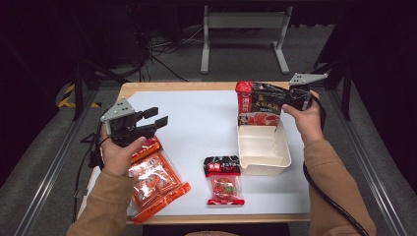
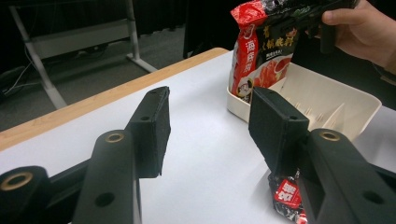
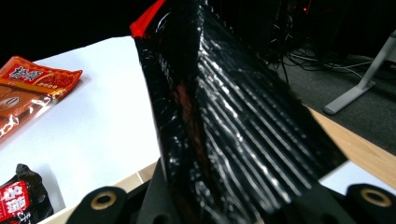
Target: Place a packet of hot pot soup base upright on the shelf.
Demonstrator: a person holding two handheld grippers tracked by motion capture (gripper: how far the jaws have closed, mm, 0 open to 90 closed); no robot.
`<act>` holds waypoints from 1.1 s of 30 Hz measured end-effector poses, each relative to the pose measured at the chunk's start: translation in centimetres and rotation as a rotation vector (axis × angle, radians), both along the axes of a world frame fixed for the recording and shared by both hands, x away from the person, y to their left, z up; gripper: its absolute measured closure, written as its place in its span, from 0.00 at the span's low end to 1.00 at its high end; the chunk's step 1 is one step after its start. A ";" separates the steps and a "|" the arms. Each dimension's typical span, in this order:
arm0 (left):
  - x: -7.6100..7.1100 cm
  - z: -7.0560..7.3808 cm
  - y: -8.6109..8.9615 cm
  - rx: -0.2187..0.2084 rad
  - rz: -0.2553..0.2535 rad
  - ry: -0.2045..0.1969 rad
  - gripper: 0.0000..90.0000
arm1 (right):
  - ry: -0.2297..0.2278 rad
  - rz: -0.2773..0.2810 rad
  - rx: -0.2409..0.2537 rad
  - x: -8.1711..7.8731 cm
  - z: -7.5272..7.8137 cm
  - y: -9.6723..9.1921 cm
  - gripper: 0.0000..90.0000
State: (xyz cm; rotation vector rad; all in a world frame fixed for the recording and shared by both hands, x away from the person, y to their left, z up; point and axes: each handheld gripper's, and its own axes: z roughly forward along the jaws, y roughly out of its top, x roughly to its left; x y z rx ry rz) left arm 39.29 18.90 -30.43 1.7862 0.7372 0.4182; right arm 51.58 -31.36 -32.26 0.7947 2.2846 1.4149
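My right gripper (image 1: 291, 100) clamps the black-and-red packet (image 1: 259, 104) upright, its lower edge in the far end of the cream tray (image 1: 265, 162), while my left gripper (image 1: 158, 119), jaws wide and empty, hovers over the orange packet (image 1: 156, 183).

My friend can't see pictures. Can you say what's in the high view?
The right claw holds a black-and-red bag upright over the far end of a white bin on a white table. The left claw hangs open above orange packets; a small packet lies between.
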 end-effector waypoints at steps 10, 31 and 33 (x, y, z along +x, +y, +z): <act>0.2 -0.5 0.0 0.009 0.000 0.017 0.54 | 0.013 -0.043 0.085 -0.4 -1.4 -0.8 0.86; 0.2 -1.0 0.5 0.013 -0.001 0.038 0.52 | 0.055 -0.112 0.100 -1.0 -1.2 -1.1 0.40; 0.2 -1.1 0.6 0.017 0.000 0.041 0.51 | 0.053 -0.128 0.113 -1.4 -1.0 -1.5 0.38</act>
